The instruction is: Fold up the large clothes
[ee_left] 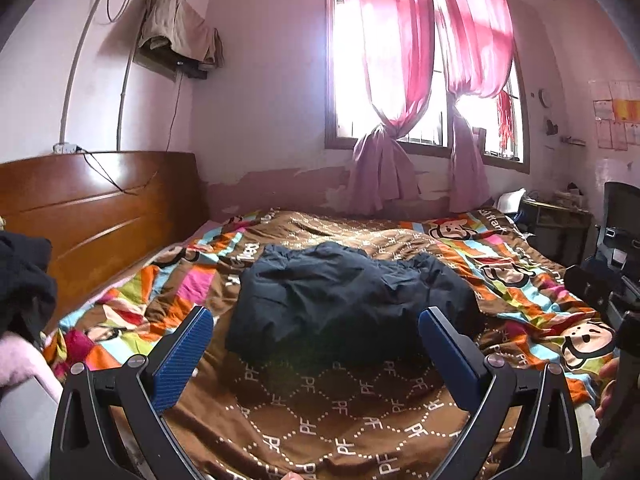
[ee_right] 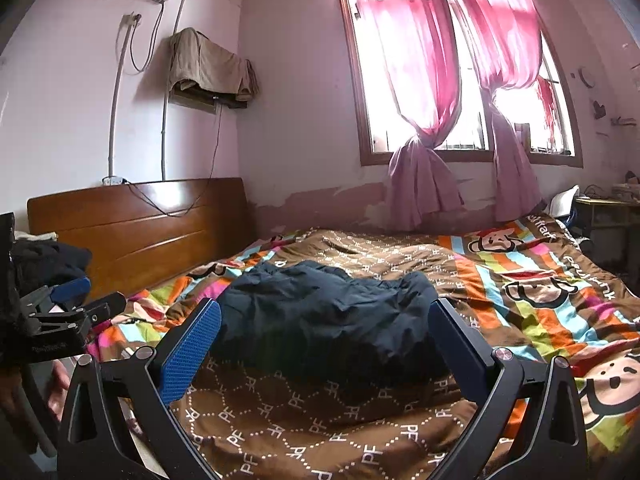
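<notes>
dark jacket (ee_left: pixel 344 300) lies crumpled mid-frame on the quilt (ee_left: pixel 320 412); left gripper (ee_left: pixel 316 320) and right gripper (ee_right: pixel 325 312) both spread wide, grasping nothing

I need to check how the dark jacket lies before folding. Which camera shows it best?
The left wrist view: the dark jacket sits centred between the open fingers, its outline largely clear. The right wrist view shows it too, lower edge shadowed.

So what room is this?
Most likely a bedroom: a bed with a wooden headboard, a cartoon quilt and pink curtains over the window.
</notes>
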The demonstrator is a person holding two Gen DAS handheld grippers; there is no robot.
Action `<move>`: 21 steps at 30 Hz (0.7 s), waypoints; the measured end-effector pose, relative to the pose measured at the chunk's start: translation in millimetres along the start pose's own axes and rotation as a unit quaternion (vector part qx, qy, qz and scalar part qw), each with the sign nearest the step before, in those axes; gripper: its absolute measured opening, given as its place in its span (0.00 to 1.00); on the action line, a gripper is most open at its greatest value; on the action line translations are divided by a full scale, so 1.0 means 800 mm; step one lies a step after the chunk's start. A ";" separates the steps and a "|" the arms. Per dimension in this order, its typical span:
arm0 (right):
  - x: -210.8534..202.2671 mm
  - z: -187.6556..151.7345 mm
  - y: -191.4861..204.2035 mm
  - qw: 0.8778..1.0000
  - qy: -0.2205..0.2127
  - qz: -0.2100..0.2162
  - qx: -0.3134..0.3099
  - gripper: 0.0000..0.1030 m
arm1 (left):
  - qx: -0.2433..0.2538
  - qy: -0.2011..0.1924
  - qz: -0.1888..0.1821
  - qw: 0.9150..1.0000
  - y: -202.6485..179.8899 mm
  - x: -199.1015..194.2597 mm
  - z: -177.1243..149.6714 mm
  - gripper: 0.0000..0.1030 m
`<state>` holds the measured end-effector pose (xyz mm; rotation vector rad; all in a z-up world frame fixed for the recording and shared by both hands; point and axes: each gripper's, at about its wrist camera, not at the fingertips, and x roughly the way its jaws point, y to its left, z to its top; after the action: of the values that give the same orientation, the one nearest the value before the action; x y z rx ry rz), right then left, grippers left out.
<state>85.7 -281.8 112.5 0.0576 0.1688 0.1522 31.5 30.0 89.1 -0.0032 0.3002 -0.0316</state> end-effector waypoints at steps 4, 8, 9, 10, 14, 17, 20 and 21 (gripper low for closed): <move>0.004 -0.018 0.004 1.000 0.008 -0.003 -0.003 0.99 | 0.003 0.010 0.007 1.000 -0.002 0.007 -0.021 1.00; 0.008 -0.033 0.004 1.000 0.016 -0.005 -0.002 0.99 | 0.010 0.011 0.016 1.000 -0.001 0.008 -0.039 1.00; 0.008 -0.036 0.004 1.000 0.017 -0.006 -0.001 0.99 | 0.011 0.011 0.019 1.000 -0.002 0.008 -0.043 1.00; 0.009 -0.040 0.002 1.000 0.017 -0.009 -0.001 0.99 | 0.011 0.011 0.020 1.000 -0.002 0.008 -0.046 1.00; 0.014 -0.055 0.002 1.000 0.025 -0.017 -0.006 0.99 | 0.007 0.015 0.022 1.000 0.001 0.012 -0.059 1.00; 0.021 -0.070 0.000 0.999 0.046 -0.026 -0.006 0.99 | 0.003 0.017 0.023 1.000 0.003 0.013 -0.067 1.00; 0.021 -0.077 -0.002 0.998 0.053 -0.031 0.002 0.99 | 0.004 0.013 0.024 1.000 0.003 0.012 -0.072 1.00; 0.021 -0.079 -0.003 0.998 0.055 -0.031 0.002 0.99 | 0.003 0.014 0.024 1.000 0.003 0.013 -0.073 1.00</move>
<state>91.6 -278.5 47.5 0.0481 0.2800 0.0922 24.1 32.0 30.3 0.0110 0.3287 0.0143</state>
